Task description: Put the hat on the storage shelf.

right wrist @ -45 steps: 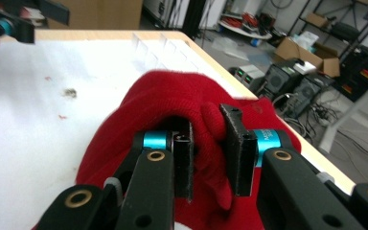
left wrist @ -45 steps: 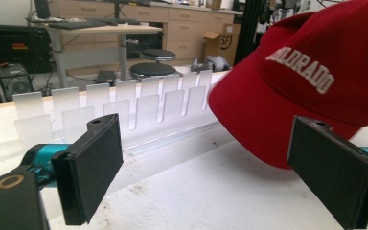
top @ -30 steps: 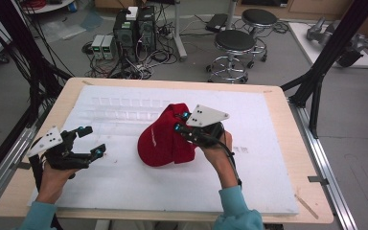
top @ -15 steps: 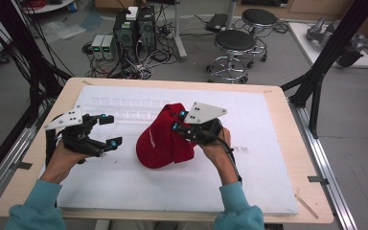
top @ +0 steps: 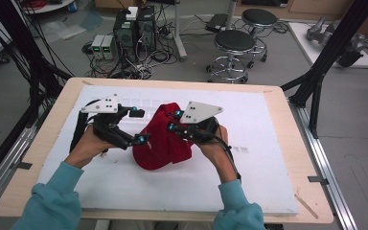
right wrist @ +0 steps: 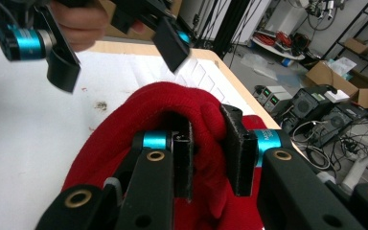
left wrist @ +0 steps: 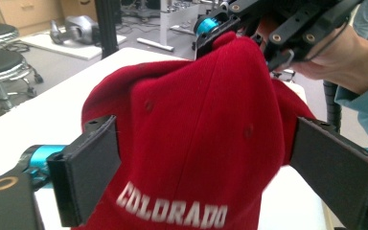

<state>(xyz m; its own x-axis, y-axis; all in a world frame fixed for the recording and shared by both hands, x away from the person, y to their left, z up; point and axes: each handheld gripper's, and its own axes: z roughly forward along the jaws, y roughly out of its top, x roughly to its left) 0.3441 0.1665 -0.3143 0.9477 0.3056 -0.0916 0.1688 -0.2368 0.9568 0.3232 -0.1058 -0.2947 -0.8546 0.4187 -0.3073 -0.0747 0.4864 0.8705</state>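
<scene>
The cap's white lettering is cut off at the bottom edge in the left gripper view. The right tool hides the cap's right side in the high view.

The right gripper points toward the left one, its jaws closed narrow with red fabric pinched between them. The left gripper has its jaws spread wide and angles toward the right one. Both forearms reach in from below.

Wooden bench topped with a white foam sheet; red cap resting on the sheet.
</scene>
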